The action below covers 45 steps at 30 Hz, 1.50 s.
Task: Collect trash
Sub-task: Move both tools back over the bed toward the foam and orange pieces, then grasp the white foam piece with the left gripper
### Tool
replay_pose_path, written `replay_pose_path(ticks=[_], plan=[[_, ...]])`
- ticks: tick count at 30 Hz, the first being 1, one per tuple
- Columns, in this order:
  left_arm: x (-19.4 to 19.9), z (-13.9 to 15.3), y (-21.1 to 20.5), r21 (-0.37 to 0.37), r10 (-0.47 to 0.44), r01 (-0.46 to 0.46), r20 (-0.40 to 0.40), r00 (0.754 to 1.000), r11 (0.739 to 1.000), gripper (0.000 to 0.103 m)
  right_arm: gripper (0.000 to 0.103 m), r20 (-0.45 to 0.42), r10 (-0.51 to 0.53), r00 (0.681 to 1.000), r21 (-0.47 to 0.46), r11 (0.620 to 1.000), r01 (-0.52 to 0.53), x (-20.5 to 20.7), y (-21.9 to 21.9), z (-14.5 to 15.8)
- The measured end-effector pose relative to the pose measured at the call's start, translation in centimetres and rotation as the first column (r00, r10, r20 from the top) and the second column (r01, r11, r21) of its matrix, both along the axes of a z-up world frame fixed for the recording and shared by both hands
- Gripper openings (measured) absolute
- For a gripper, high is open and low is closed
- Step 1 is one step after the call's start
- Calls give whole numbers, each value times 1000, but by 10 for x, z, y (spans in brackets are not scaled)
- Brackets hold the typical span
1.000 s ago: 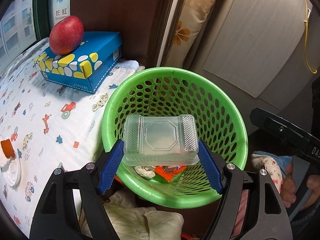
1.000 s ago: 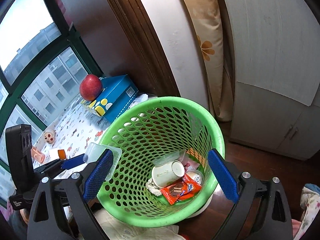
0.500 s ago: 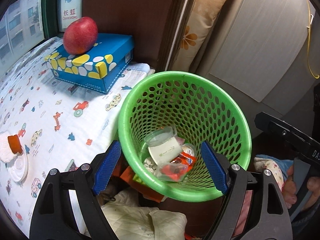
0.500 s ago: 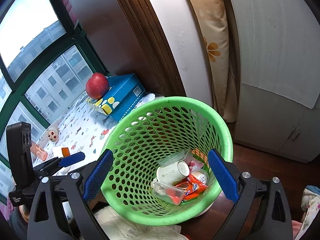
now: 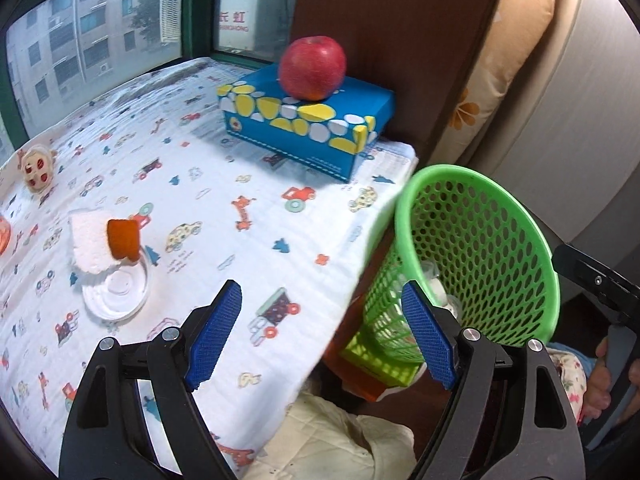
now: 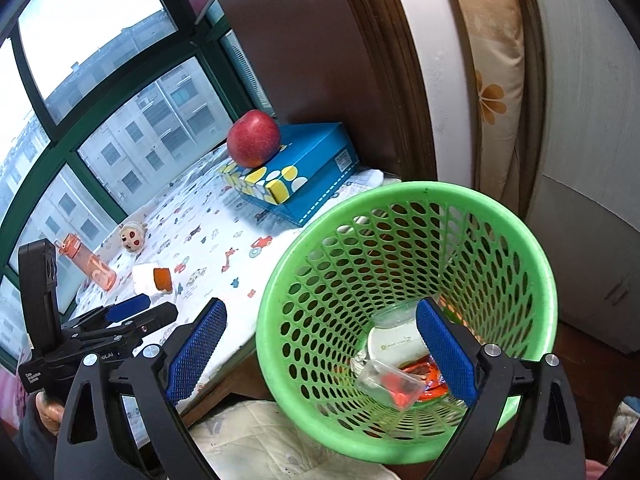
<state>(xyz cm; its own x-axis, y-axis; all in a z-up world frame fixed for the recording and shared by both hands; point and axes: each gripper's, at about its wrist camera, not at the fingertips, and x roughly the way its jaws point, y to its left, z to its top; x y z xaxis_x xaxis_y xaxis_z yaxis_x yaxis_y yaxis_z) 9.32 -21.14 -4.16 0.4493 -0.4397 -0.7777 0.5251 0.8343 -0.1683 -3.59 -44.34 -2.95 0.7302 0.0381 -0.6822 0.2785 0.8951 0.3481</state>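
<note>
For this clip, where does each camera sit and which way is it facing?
Left wrist: rides the left claw, open, looking over the printed tablecloth toward the window; part of a hand shows at the right edge.
Right wrist: rides the right claw, open, looking down into the green basket at the dumped trash; the left claw and its holder's fingers appear lower left.
Shared: basket, apple on the blue tissue box, and the white tissue with an orange piece.

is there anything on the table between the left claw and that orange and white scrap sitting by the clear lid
Nothing visible. Only bare printed tablecloth lies between the open left claw and the orange and white scrap by the clear lid.
</note>
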Motion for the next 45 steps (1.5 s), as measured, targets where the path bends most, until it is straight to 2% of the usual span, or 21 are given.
replay_pose_path(ticks=[5,11,18,27,36,41,43,45], plan=[[22,-4,46,1,117,-117,1,993,993,81,92,-7,55,998,3,998,-55,19,23,-2],[50,-6,94,26,231,-231,29,973,973,81,92,-10,112,994,5,994,-112,40,49,-2],[88,-18,138,39,320,-322,37,947,946,69,92,-22,168,986,10,986,-167,63,75,-6],[119,-36,158,15,314,-314,8,950,949,52,92,-46,215,975,21,976,-215,90,96,-14],[132,-46,160,-14,277,-277,-3,961,961,40,92,-68,243,968,36,970,-241,110,108,-24],[135,-52,159,-17,271,-272,-14,962,962,38,92,-79,257,963,39,966,-255,118,115,-29],[136,-54,159,-19,269,-270,-20,963,963,28,92,-81,261,962,40,965,-259,120,117,-30],[136,-55,159,-21,271,-272,-17,962,962,23,92,-85,264,961,40,964,-262,122,119,-31]])
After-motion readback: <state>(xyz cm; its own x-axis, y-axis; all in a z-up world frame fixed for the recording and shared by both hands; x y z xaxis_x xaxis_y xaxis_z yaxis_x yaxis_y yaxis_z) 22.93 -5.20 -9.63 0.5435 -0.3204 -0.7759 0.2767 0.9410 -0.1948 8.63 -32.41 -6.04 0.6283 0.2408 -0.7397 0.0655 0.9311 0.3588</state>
